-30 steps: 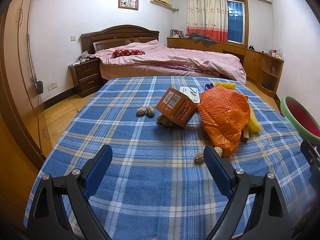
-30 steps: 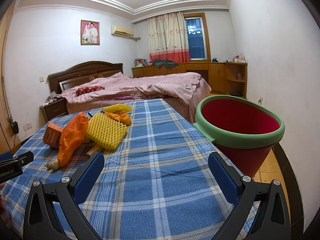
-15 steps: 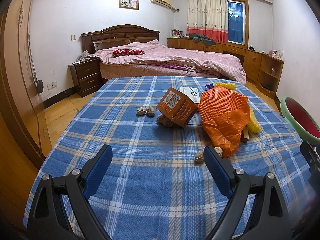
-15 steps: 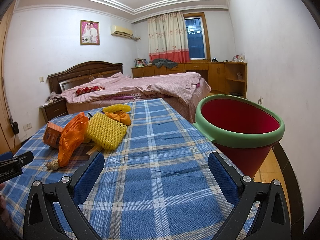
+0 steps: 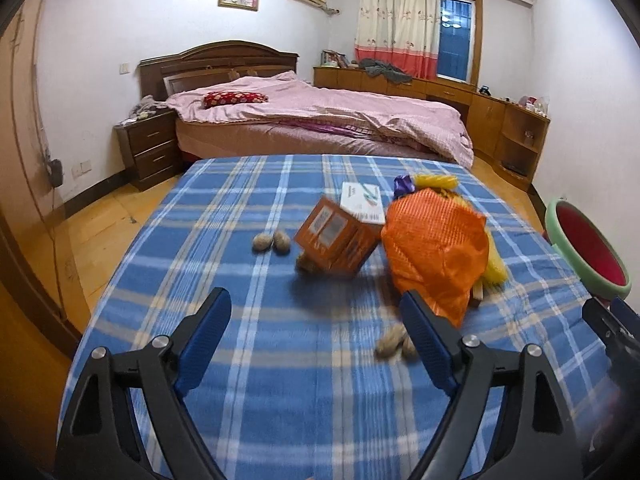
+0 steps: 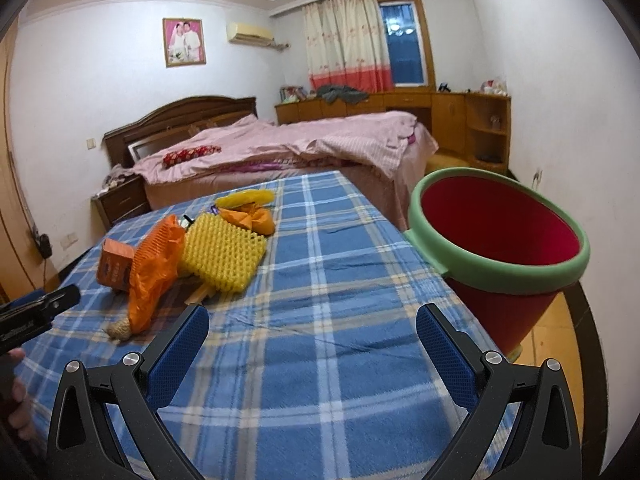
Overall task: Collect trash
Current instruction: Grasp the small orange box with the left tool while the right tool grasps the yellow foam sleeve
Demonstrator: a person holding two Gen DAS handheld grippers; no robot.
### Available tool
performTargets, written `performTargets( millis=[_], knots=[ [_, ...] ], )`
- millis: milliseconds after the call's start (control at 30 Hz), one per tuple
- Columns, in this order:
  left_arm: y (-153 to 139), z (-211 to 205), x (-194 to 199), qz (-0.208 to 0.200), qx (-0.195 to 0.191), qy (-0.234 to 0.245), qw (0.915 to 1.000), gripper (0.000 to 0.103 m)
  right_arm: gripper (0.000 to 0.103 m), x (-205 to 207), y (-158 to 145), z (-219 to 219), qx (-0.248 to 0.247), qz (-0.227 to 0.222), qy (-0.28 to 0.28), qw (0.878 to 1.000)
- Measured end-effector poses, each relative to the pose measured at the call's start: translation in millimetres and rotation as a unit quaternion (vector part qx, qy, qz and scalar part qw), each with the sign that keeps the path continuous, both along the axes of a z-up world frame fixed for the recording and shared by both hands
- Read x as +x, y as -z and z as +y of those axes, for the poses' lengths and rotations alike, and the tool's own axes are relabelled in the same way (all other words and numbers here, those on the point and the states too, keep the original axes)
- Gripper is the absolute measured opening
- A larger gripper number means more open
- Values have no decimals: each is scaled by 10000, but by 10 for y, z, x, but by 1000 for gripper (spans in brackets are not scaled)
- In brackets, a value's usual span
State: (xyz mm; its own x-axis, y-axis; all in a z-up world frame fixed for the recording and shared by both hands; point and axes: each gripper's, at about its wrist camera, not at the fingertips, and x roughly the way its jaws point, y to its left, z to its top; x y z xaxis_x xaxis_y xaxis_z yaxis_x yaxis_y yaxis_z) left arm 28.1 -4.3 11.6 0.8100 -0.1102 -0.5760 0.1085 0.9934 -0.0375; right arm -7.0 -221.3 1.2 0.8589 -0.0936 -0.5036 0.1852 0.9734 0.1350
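No text reads clearly: the label on the orange box and the white card's print are blurred.

A worktop covered with a blue plaid cloth carries a loose cluster of trash. Near its middle lie 2 walnuts side by side, touching. Just right of them an orange cardboard box sits tilted, propped on another walnut. Behind the box lies a flat white carton. To the right, a crumpled orange mesh bag rests against a yellow foam net. Walnut pieces lie near the bag's front end. At the far side sit a yellow wrapper and an orange bag.
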Motion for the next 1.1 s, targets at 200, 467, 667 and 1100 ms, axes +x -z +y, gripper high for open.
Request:
performTargets(
  millis=[200, 467, 667, 1100],
  knots=[
    [-65, -95, 359, 386, -2, 320, 9987, 87, 103, 234, -107, 24, 214, 246, -264, 9991],
    [6, -117, 791, 709, 238, 572, 9956, 79, 103, 593, -177, 52, 294, 565, -453, 9969],
    [24, -128, 934, 821, 63, 837, 9931, 61, 103, 910, -146, 49, 402, 847, -520, 9942],
    [-100, 56, 960, 589, -478, 564, 9955, 55, 93, 1465, 126, 82, 910, 1573, -705, 9808]
  ],
)
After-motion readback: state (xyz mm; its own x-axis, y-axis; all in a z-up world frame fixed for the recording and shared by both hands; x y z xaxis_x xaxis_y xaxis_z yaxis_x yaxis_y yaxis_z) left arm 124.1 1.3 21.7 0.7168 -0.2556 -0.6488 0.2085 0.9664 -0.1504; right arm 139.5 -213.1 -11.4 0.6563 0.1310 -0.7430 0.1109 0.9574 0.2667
